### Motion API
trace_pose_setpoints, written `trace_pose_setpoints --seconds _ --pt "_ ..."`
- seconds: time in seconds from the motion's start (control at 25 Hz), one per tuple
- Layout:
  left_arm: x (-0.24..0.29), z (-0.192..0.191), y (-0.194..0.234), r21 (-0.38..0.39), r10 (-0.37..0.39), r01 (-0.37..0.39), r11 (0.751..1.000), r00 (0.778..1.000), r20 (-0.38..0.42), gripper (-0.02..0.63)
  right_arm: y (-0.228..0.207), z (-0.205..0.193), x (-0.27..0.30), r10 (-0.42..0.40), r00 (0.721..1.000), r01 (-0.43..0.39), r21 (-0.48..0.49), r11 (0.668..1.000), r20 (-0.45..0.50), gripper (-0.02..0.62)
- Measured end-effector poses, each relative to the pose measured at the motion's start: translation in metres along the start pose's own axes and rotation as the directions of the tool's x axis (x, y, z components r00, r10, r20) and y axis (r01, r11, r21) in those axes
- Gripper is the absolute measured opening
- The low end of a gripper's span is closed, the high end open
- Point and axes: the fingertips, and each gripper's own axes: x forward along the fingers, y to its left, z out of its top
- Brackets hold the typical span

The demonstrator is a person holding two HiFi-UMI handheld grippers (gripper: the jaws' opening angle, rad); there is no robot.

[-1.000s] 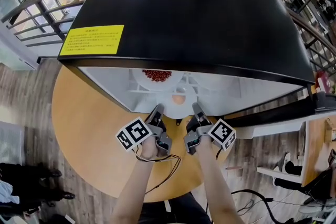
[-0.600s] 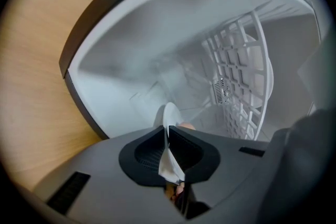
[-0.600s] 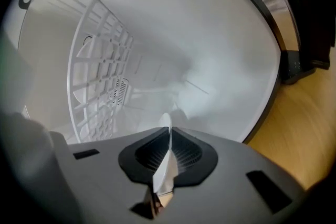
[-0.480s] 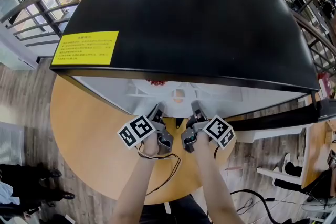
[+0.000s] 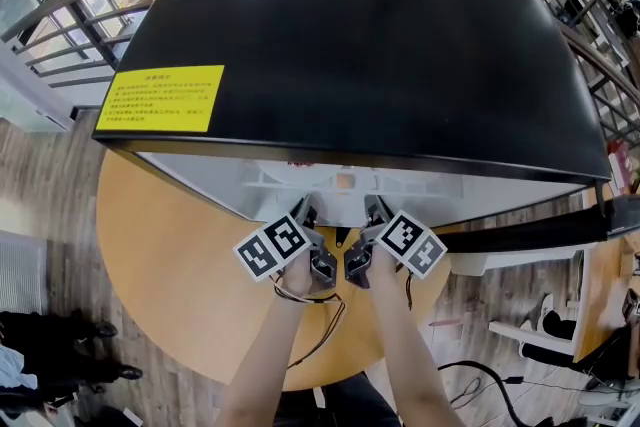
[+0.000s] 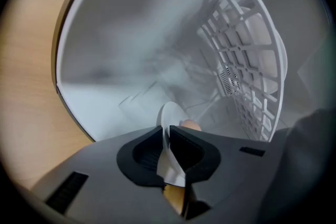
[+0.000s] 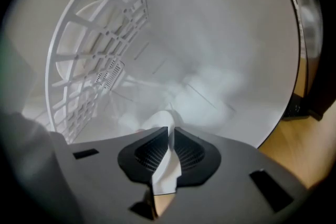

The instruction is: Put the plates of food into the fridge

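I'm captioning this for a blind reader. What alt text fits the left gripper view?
The left gripper is shut on the rim of a white plate with a piece of food on it, held inside the white fridge. A white grid shelf shows at right, and the wooden table at left.

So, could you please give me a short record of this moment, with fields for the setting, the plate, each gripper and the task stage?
Setting: black fridge with a yellow label, standing open on a round wooden table
Item held: white plate, reaching into the fridge's white interior
Food: one orange-brown piece on it, type unclear
Left gripper: shut on the plate's rim
Right gripper: shut on the same plate's rim
Interior: white grid shelf
Stage: plate not yet released
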Motion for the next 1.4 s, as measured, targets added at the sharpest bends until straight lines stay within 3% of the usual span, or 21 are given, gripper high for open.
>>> trace_pose_setpoints --seconds 0.2,0.32,0.52,0.64,0.88,1.24,1.4 --pt "0.003 0.0 -0.003 0.154 0.087 -0.087 0.984 0.996 0.005 0.037 -0.003 -0.001 0.001 -0.096 0.995 0.091 -0.143 0.986 -0.028 0.041" --pt "0.004 0.0 -0.004 0.22 0.1 -0.104 0.97 0.995 0.03 0.041 -0.005 -0.001 0.002 -0.159 0.987 0.148 -0.265 0.953 -0.019 0.046" --pt "0.006 -0.001 -0.004 0.278 0.131 -0.133 0.951 0.991 0.024 0.049 -0.001 -0.002 0.002 -0.233 0.972 0.219 -0.51 0.832 0.038 0.049" --pt "0.008 0.0 -0.002 0.342 0.2 -0.188 0.921 0.98 0.0 0.06 0.003 -0.002 0.003 -0.243 0.968 0.234 -0.595 0.769 0.066 0.051" --pt "0.01 0.002 -0.001 0.492 0.286 -0.258 0.831 0.958 0.019 0.074 0.004 -0.001 0.004 -0.231 0.97 0.229 -0.588 0.776 0.074 0.052" --pt "0.001 0.011 -0.003 0.516 0.205 -0.235 0.824 0.972 0.114 0.074 0.001 0.014 -0.008 -0.179 0.961 0.272 -0.602 0.751 0.211 0.04" --pt "-0.002 0.018 -0.01 0.581 0.212 -0.259 0.772 0.966 0.149 0.074 0.003 0.016 -0.009 -0.165 0.96 0.271 -0.616 0.74 0.224 0.034"
